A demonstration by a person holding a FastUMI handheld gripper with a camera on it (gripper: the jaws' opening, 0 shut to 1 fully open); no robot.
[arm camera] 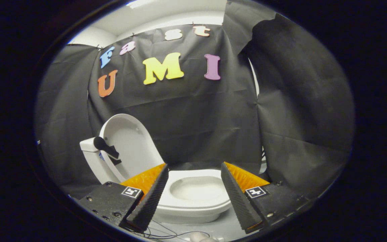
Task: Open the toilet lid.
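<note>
In the gripper view, the gripper (193,174) hangs with fingers spread wide, gripping nothing. Beyond them, the toilet lid (129,144) stands raised against the tank (89,145), with the seat (197,198) and bowl uncovered. A nudge could tip it forward and slam it.

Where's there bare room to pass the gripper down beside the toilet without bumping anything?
The open gripper frames the seat, with the raised lid beyond its left finger. Bare pale floor lies just below the bowl's front, between the fingers. It is crowded left, where the lid and tank stand, and cables trail underneath.
</note>
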